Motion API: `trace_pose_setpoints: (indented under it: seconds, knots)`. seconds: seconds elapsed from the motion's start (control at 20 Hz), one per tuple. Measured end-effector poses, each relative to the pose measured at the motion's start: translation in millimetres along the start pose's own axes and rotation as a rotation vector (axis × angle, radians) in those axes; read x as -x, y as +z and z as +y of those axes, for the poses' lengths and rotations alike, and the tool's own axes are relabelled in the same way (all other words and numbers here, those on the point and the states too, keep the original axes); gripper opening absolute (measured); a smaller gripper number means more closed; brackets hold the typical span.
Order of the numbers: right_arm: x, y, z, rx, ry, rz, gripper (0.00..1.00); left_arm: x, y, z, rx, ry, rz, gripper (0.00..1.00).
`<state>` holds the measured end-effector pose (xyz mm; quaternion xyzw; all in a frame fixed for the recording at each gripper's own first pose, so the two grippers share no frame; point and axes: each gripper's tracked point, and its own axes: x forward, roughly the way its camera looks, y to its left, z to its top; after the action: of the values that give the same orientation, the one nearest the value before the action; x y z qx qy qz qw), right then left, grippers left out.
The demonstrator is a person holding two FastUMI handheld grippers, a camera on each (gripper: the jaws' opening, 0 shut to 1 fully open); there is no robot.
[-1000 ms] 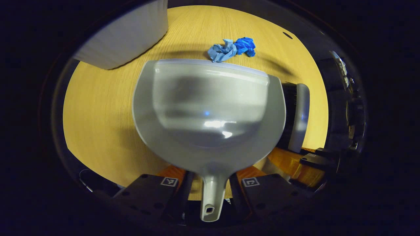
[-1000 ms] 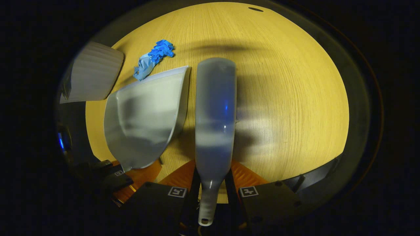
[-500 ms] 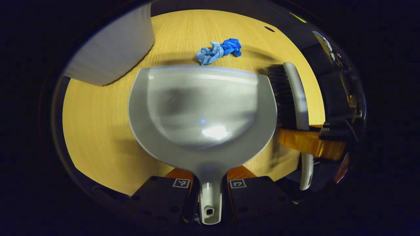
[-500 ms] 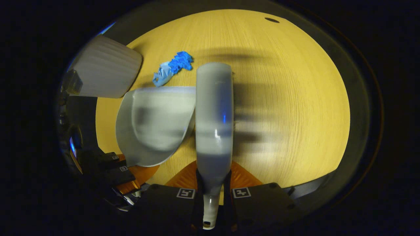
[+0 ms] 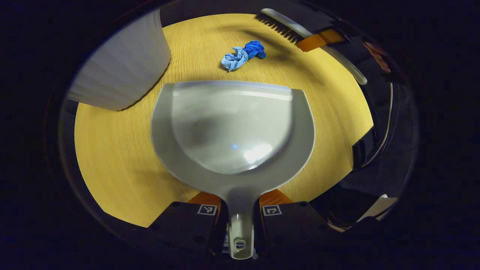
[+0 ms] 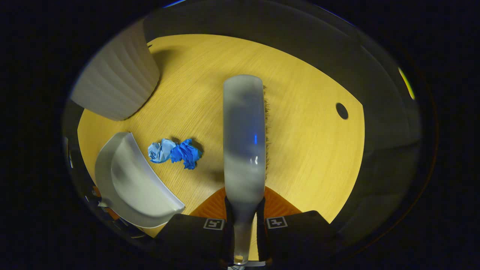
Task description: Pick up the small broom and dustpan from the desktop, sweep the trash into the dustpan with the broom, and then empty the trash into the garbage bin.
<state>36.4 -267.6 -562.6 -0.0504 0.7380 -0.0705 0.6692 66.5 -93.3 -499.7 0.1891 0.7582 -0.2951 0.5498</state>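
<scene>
Left gripper (image 5: 240, 204) fingers closed tight on the dustpan handle, one finger each side of the narrow stem. Dustpan (image 5: 232, 131) grey, pan extends forward from the fingers, front lip toward the trash; cannot tell if the lip touches the worktop (image 5: 112, 150). Trash (image 5: 243, 56): two crumpled paper wads, one light blue, one darker blue, touching each other, lying on the worktop just ahead of the dustpan lip, apart from it. Garbage bin (image 5: 123, 71) white, ribbed, stands on the worktop at upper left, near the dustpan's left corner.

Right gripper (image 6: 245, 221) fingers clamped on the broom handle, both sides pressing. Small broom (image 6: 244, 138) grey back facing the camera, pointing straight ahead over the worktop (image 6: 307, 150), dark bristles peeking along its right edge. In the right gripper view the trash (image 6: 174, 152) lies left of the broom head, between it and the dustpan (image 6: 131, 187) at lower left. Garbage bin (image 6: 116, 82) upper left. Dark round hole (image 6: 341, 111) in the worktop at right.

In the left gripper view the broom (image 5: 300, 33) shows beyond the trash at the far edge, bristles down, with the right gripper (image 5: 318, 39) holding its handle.
</scene>
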Motion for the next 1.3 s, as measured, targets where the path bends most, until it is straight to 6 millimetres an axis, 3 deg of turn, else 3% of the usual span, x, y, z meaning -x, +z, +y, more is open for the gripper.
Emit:
trace_pose_setpoints:
  seconds: [0.15, 0.35, 0.6, 0.65, 0.75, 0.9, 1.0, 1.1, 1.2, 1.3]
  knots:
    - [-25, 11, -4, 0.197, -0.08, 0.039, 0.26, -4, -7, 7, -0.015, 0.009, 0.013, 0.26]
    - [-41, 7, 24, 0.339, -0.032, 0.111, 0.26, -6, -15, 14, -0.047, 0.022, 0.025, 0.27]
    - [-40, -16, 57, 0.537, 0.093, 0.16, 0.26, -9, -17, 17, -0.074, 0.035, 0.028, 0.27]
    - [-39, -20, 55, 0.59, 0.127, 0.17, 0.27, -8, -17, 17, -0.081, 0.034, 0.025, 0.27]
    - [-28, -28, 65, 0.638, 0.289, 0.213, 0.27, -9, -17, 19, -0.098, 0.033, 0.012, 0.27]
    - [-17, -52, 71, 0.586, 0.522, 0.332, 0.26, -10, -27, 22, -0.15, 0.036, 0.01, 0.27]
    - [-17, -41, 73, 0.484, 0.588, 0.312, 0.27, -13, -31, 24, -0.168, 0.042, 0.006, 0.27]
    - [-2, -26, 64, 0.304, 0.669, 0.25, 0.27, -15, -33, 23, -0.16, 0.042, -0.015, 0.29]
    - [9, -29, 46, 0.189, 0.706, 0.17, 0.26, -14, -29, 23, -0.154, 0.053, -0.056, 0.28]
    - [37, -34, 41, 0.074, 0.777, 0.091, 0.27, -16, -24, 23, -0.163, 0.076, -0.11, 0.28]
